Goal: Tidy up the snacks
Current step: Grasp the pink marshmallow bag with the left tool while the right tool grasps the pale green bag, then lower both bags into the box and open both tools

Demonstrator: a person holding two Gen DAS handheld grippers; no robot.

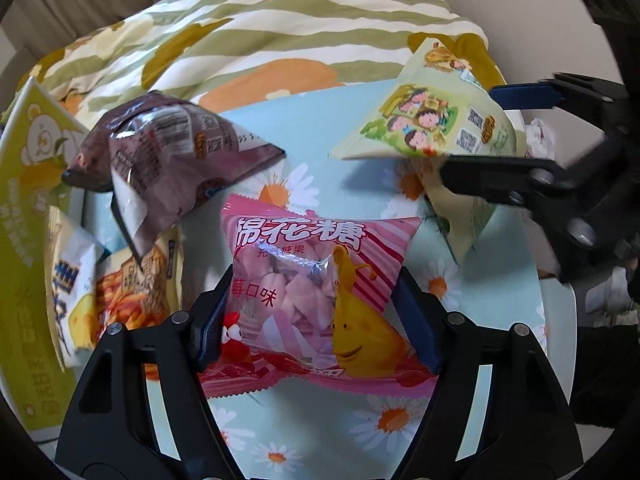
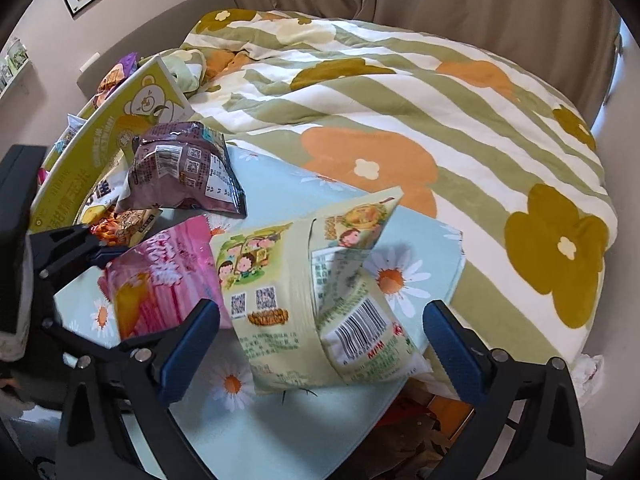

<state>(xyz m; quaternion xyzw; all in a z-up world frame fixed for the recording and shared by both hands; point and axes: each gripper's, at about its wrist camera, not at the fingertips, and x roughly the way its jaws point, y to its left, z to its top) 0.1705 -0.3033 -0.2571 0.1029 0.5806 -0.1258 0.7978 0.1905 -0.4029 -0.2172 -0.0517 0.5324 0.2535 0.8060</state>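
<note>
A pink marshmallow bag [image 1: 304, 280] lies on the daisy-print tablecloth [image 1: 328, 136]. My left gripper [image 1: 312, 320] is shut on it, a blue pad pressed into each side. The same bag [image 2: 160, 272] and left gripper [image 2: 116, 300] show at the left of the right wrist view. A pale green cartoon-print bag [image 2: 316, 312] stands tilted on the cloth [image 2: 280, 420], between the wide-apart fingers of my right gripper [image 2: 320, 344], which is open with neither pad touching it. In the left wrist view that green bag [image 1: 432, 120] and right gripper [image 1: 468, 134] are at the upper right.
A purple-brown snack bag [image 1: 168, 152] [image 2: 188, 168] leans on a yellow-green bear box [image 1: 24, 220] [image 2: 120, 120] at the left. Orange [image 1: 132, 292] and white-blue [image 1: 68, 280] bags lie below it. A flowered quilt [image 2: 400, 120] lies beyond the table's far edge.
</note>
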